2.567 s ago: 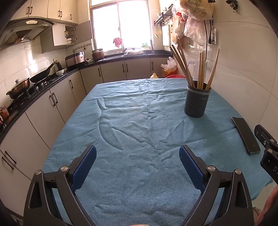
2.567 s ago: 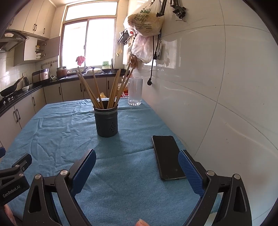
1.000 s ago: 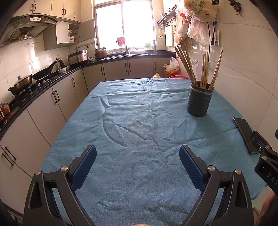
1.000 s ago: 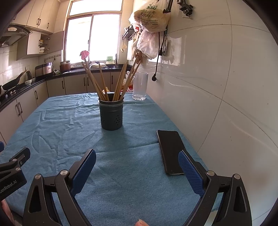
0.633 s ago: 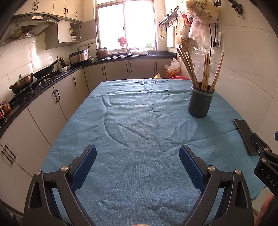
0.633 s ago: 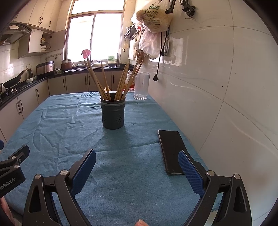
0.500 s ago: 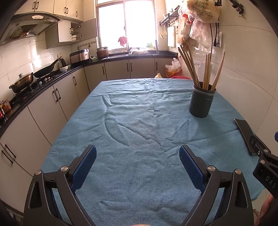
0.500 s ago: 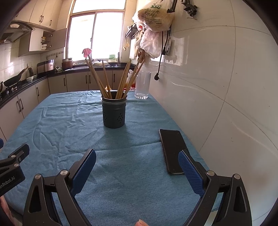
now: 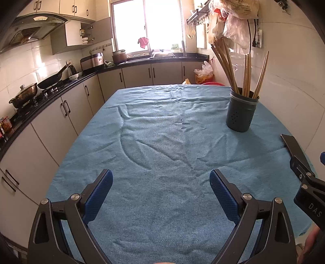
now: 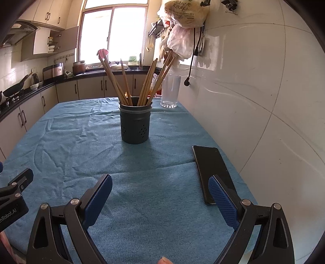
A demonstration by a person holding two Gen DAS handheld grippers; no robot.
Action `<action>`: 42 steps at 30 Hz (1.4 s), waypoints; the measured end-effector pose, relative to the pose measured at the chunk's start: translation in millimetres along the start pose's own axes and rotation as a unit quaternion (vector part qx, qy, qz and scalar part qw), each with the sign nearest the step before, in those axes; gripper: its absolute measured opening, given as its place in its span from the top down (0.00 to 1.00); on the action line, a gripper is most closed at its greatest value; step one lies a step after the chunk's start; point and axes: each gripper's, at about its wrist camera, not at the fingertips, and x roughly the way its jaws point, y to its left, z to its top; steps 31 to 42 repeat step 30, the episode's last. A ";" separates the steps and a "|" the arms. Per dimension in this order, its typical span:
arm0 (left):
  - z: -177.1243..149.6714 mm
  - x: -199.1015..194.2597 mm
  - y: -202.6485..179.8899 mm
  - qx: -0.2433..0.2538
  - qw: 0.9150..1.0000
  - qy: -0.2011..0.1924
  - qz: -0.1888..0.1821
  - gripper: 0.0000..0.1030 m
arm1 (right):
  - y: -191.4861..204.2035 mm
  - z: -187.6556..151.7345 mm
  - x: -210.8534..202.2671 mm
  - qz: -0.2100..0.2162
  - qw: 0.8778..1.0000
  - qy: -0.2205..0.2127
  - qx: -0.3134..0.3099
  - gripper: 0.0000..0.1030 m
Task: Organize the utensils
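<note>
A dark grey perforated holder [image 9: 241,113] [image 10: 135,120] stands on the blue tablecloth [image 9: 162,146] near the right wall. Several wooden chopsticks [image 9: 245,76] [image 10: 149,81] lean upright inside it. My left gripper [image 9: 161,183] hovers open over the cloth's near middle, well short and left of the holder, with nothing between its blue pads. My right gripper [image 10: 160,187] is open too, low over the near edge, facing the holder from a distance. Part of the right gripper shows at the right edge of the left wrist view.
A black phone [image 10: 213,170] [image 9: 292,146] lies flat by the tiled wall, close to my right finger. A clear glass [image 10: 170,91] stands behind the holder. Bags [image 10: 182,14] hang on the wall above. Kitchen cabinets and a stove with pans [image 9: 28,95] line the left.
Both grippers have drawn back and risen slightly, so the holder looks a little farther off. Both stay open and nothing on the table has moved.
</note>
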 end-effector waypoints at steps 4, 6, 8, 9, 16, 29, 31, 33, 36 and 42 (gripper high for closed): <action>-0.1 2.5 -0.6 0.001 1.000 0.002 -0.001 0.07 | 0.3 -1.1 5.5 0.000 1.000 0.008 0.002 0.05; 0.2 3.9 -1.5 0.003 1.000 0.003 0.000 0.07 | 0.0 -0.8 6.9 0.000 1.000 0.009 0.003 0.05; 0.0 3.5 -1.3 0.003 1.000 0.004 -0.001 0.07 | -0.3 -0.4 7.4 -0.001 1.000 0.008 0.003 0.05; 0.1 3.3 -1.1 0.002 1.000 0.003 0.000 0.07 | -0.1 -0.3 6.9 0.000 1.000 0.008 0.004 0.05; 0.6 4.5 -1.0 0.001 1.000 0.001 0.003 0.07 | 0.2 0.2 7.1 0.001 1.000 0.009 0.002 0.05; 10.5 22.0 32.3 -0.028 0.999 0.002 0.034 0.07 | 19.4 14.2 33.9 0.014 0.999 0.026 -0.018 0.05; 12.6 26.4 40.0 -0.034 0.998 0.003 0.045 0.07 | 20.6 18.4 45.5 0.029 0.999 0.043 -0.016 0.05; 12.6 26.4 40.0 -0.034 0.998 0.003 0.045 0.07 | 20.6 18.4 45.5 0.029 0.999 0.043 -0.016 0.05; 12.6 26.4 40.0 -0.034 0.998 0.003 0.045 0.07 | 20.6 18.4 45.5 0.029 0.999 0.043 -0.016 0.05; 12.6 26.4 40.0 -0.034 0.998 0.003 0.045 0.07 | 20.6 18.4 45.5 0.029 0.999 0.043 -0.016 0.05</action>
